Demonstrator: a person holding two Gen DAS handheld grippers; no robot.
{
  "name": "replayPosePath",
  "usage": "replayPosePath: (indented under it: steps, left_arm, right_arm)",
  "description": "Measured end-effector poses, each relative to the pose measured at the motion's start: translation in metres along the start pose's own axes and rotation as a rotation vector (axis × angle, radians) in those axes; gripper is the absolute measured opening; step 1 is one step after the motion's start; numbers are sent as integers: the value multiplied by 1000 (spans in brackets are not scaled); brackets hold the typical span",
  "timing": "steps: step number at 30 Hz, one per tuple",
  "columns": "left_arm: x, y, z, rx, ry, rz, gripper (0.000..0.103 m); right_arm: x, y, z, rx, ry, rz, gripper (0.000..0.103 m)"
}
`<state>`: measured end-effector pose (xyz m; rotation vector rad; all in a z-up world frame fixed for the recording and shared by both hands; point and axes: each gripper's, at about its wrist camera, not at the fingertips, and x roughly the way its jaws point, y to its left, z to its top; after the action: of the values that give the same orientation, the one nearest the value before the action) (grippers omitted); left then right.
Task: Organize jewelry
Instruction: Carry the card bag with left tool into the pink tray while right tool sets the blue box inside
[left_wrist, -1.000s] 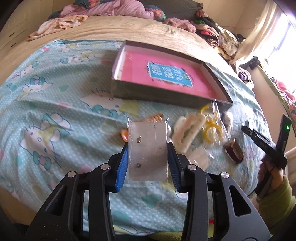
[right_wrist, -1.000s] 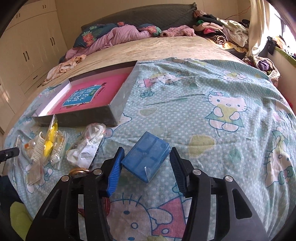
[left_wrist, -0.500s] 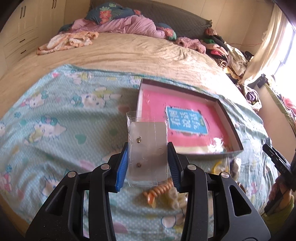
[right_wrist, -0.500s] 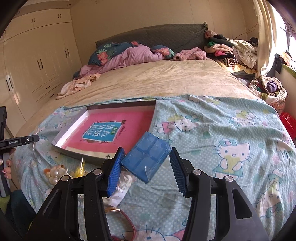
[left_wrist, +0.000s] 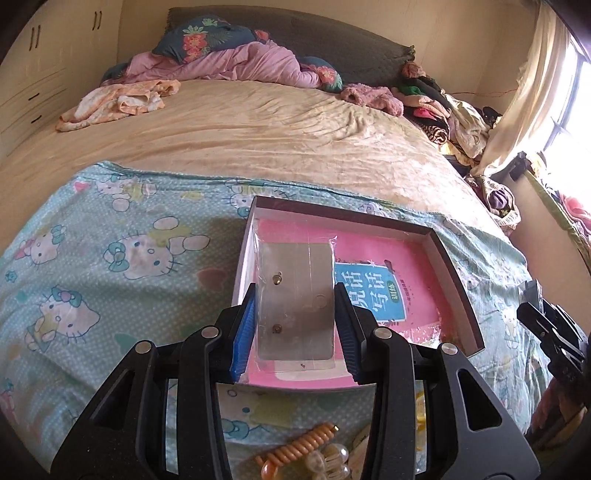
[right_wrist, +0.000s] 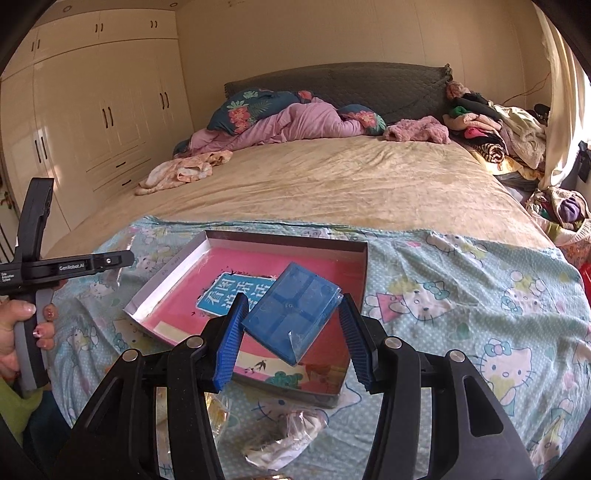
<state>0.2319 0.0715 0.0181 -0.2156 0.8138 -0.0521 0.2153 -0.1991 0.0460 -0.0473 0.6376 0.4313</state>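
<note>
Earring card (left_wrist: 294, 302): a flat grey card in a clear sleeve, with small studs pinned on it. I judge it light and fairly stiff, but the sleeve looks slick, so a hold across its two long edges low down seems best.
Left tongs (left_wrist: 294, 325): closed on the earring card, one blue pad at each side edge, the gap only as wide as the card. The card stands upright between the fingers.
Blue case (right_wrist: 291, 312): a flat ribbed plastic box inside a clear bag. It looks rigid and light; the loose bag corner hanging below it could slide, so the hard sides are the place to press.
Right tongs (right_wrist: 291, 332): partly open. The left finger appears to touch the case; a gap shows by the right finger, so I cannot tell whether the hold is firm.
Box (left_wrist: 458, 280): an open shallow tray with a pink book in it, lying on the bedsheet (left_wrist: 110, 258) just ahead of and below both tongs. Card and case both hang over it.
Loose pieces: an orange spiral clip (left_wrist: 299, 445) and pale beads lie under the left tongs, nearer than the box.
</note>
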Motion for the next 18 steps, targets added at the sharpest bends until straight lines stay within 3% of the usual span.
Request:
replayPosePath:
  steps: [10,18]
  left_arm:
    - [55,-5,-17,9,108,-3,32]
    - [74,-7,-29,59,157,22,32]
  right_arm:
    - [56,3,-4,-5,120,13,49]
    - [93,1,-20,1,220,-7,49]
